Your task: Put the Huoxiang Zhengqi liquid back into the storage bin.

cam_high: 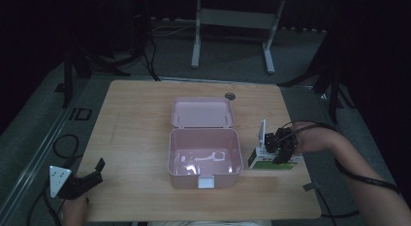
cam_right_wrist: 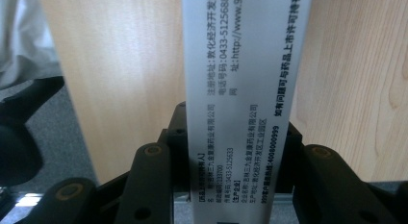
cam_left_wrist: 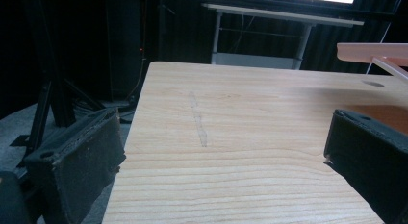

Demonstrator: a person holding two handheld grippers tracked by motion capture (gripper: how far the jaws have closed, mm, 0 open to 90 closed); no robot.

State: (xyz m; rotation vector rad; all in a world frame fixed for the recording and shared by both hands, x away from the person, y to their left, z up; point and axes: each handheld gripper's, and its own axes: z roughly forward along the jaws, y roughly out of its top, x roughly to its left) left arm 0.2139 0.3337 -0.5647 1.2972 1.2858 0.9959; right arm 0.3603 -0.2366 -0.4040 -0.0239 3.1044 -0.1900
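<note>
My right claw (cam_high: 282,149) is clamped across the narrow sides of a white-and-green medicine carton (cam_high: 272,161), which sits low over the counter (cam_high: 135,119) just right of the open pink box (cam_high: 204,157). I hold the carton by its slim faces so it can drop flat into the box's bare tub. The lid (cam_high: 202,111) lies folded back, leaving the mouth clear. My left claw (cam_high: 94,173) rests apart and idle at the near left corner, out of the way

My left gripper (cam_high: 89,179) is black, with a grey three-cornered plate dotted with small holes; its jaws wear dark foam pads (cam_left_wrist: 77,161). My right gripper (cam_high: 282,147) trails a black cable.
</note>
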